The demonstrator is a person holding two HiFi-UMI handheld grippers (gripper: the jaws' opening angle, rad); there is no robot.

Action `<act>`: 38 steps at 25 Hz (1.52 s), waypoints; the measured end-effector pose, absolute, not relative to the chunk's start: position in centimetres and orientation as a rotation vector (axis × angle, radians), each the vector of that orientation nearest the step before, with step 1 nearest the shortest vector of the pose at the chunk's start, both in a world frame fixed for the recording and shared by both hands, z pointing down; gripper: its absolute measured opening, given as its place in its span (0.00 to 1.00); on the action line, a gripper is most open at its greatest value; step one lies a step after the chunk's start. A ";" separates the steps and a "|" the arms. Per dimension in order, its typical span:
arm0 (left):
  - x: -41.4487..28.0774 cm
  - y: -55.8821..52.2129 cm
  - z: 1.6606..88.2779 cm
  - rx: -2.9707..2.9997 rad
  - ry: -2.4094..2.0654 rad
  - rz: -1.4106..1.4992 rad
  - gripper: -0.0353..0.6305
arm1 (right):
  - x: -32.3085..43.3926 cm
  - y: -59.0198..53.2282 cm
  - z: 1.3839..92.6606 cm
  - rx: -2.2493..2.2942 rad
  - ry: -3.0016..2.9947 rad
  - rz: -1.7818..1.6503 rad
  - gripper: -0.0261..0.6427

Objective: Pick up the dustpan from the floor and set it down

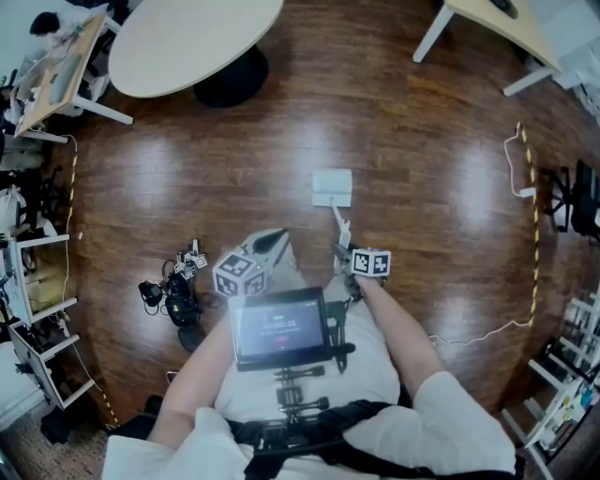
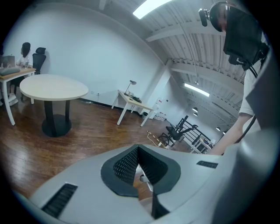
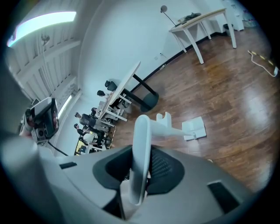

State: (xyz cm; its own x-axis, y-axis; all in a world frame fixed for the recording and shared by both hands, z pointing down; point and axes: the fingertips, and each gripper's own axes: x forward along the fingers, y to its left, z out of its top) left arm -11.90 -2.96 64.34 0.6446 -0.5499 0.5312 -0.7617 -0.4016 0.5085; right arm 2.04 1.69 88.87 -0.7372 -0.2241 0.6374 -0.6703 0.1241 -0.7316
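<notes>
The right gripper (image 1: 343,255) is clamped on the dustpan (image 1: 332,187) handle (image 3: 142,144), its pan apparently on the floor (image 1: 431,150) ahead, so lifting and setting down remain; the left gripper (image 1: 272,242) is closed and empty.

A round table (image 1: 192,42) and a desk (image 1: 497,23) stood well apart on the wood floor (image 1: 422,141). Black gear (image 1: 173,295) lay at left. A striped cord (image 1: 535,234) ran along the right.

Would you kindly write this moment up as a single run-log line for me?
right gripper: shut on dustpan handle | pan end: on floor | left gripper: shut, empty
</notes>
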 end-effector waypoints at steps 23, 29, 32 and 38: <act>-12.6 -2.0 63.6 2.118 -1.044 0.321 0.04 | 1.9 -1.0 84.6 0.898 -2.088 1.842 0.18; -13.0 -2.7 63.3 2.137 -1.056 0.308 0.04 | 1.9 -1.3 82.7 0.897 -2.101 1.868 0.18; -13.1 -3.4 63.0 2.150 -1.061 0.300 0.04 | 2.0 -1.5 81.8 0.891 -2.105 1.882 0.18; -13.4 -4.4 62.2 2.168 -1.068 0.286 0.04 | 1.9 -1.8 79.9 0.871 -2.123 1.900 0.17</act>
State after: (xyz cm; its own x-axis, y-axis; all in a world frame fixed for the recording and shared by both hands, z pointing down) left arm -13.42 -4.41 62.18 0.6370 -0.6116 0.4693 -0.7642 -0.4209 0.4888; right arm 1.93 -1.82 79.86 -0.8170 -0.3114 0.4853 -0.5167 0.0220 -0.8559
